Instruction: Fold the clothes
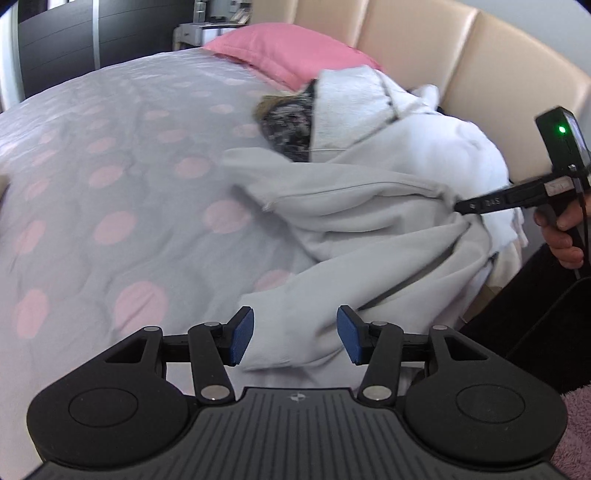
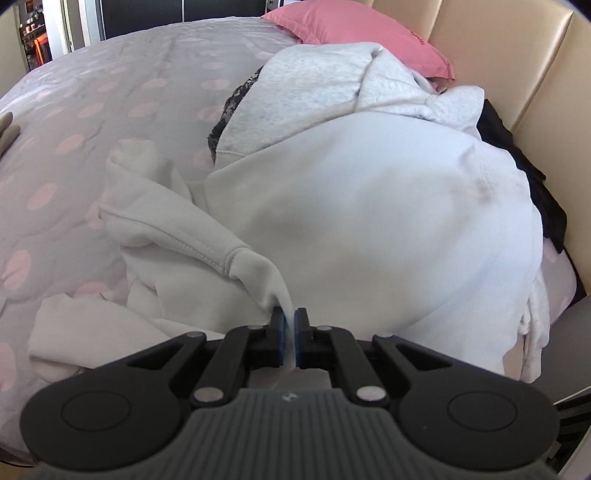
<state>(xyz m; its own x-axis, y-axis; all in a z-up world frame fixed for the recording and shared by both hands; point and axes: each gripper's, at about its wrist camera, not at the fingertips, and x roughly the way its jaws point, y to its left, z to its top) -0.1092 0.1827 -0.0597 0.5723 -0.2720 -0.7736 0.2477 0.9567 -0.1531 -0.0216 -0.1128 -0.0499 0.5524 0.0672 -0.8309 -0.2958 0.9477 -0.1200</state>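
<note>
Where it lies heaped on the bed (image 1: 110,184), white hoodie (image 2: 369,221): right tool (image 2: 290,332) clamps its hem; left tool (image 1: 295,336) gapes above a sleeve.

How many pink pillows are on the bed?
1. The pink fabric pillow lies at the head of the bed against the beige padded headboard, behind the pile of clothes; others may be hidden.

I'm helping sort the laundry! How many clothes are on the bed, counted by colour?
Light grey or white sweatshirts: 2, the pale fleece hoodie and the heathered grey sweatshirt.
Dark patterned garment: 1.
Black garment by the headboard: 1.
Total: 4 that I can see.
</note>
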